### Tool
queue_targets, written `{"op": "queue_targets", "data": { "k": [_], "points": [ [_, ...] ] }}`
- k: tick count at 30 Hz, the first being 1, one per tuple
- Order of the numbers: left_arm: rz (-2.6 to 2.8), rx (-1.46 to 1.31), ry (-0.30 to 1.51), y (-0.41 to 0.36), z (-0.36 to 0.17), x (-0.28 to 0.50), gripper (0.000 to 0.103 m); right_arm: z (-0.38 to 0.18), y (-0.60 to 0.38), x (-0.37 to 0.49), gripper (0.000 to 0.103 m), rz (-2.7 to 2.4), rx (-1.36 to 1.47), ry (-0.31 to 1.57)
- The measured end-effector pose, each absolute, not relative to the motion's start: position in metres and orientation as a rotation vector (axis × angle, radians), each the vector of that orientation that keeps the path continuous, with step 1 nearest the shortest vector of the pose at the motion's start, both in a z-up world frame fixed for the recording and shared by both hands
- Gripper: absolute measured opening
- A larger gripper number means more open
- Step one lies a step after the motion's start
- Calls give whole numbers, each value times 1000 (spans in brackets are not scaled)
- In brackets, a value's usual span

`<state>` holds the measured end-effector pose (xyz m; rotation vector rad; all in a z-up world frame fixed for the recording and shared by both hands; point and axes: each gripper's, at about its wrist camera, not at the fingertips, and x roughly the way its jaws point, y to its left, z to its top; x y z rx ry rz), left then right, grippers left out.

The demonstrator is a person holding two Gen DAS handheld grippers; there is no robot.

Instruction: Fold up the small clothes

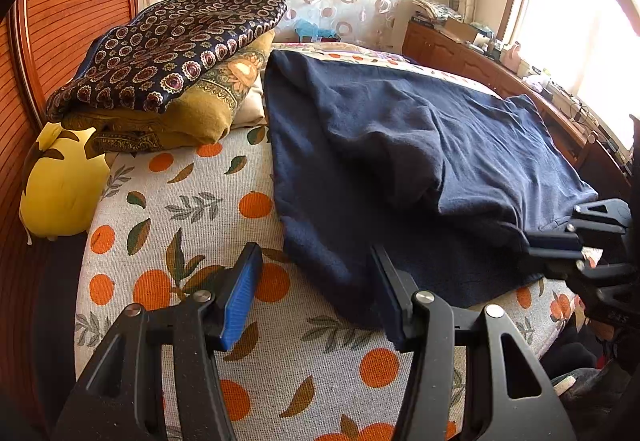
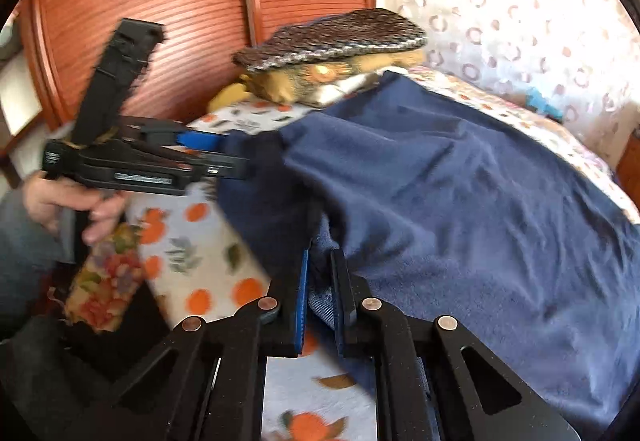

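Gripping with the right tongs [image 2: 320,261], clenched on a ribbed band at the near edge of the dark navy soft fleece garment [image 2: 460,201], with cloth plainly pinched between the two pads. Keeping the left tongs [image 1: 316,257] released, spread wide and low over the near left border of the same garment, one finger above the cloth and the other above the white bed sheet with orange fruit print [image 1: 180,201]; pressing nothing between the pads. Lies spread on the bed, this garment, covering the middle and right part of the sheet, well apart from the yellow pillow [image 1: 60,181] and just beside the stack of folded patterned blankets [image 1: 168,53] at the far left. Looks light, limp and thick, not slippery and not fragile; will probably sag and drag on the sheet when lifted from one point only, so better to take hold at two corners of one edge, on the firmer ribbed band where possible. Seems to run with its long axis from the near edge of the bed away toward the curtain, with a raised diagonal fold across the middle. Judging by the ribbed band, probably turns a hem or a cuff toward the tongs; cannot tell surely where the neck is, since no collar shows.
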<state>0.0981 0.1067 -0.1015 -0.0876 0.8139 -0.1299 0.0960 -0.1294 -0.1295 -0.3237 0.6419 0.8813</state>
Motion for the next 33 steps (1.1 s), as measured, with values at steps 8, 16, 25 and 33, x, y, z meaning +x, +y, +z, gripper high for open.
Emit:
{"op": "queue_targets", "data": {
  "k": [8,16,25,33],
  "points": [
    [-139,-129,817,107,-100,102,42,-132,-140,97,47,859,-292,656],
    [-214,-144,772,87,-77,109,7,-112,-214,98,47,701,-207,586],
    [-372,-45,693,4,-14,142,6,-103,-332,104,48,462,-69,565],
    [-572,91,729,-124,9,196,6,-107,-413,86,48,342,19,549]
  ]
}}
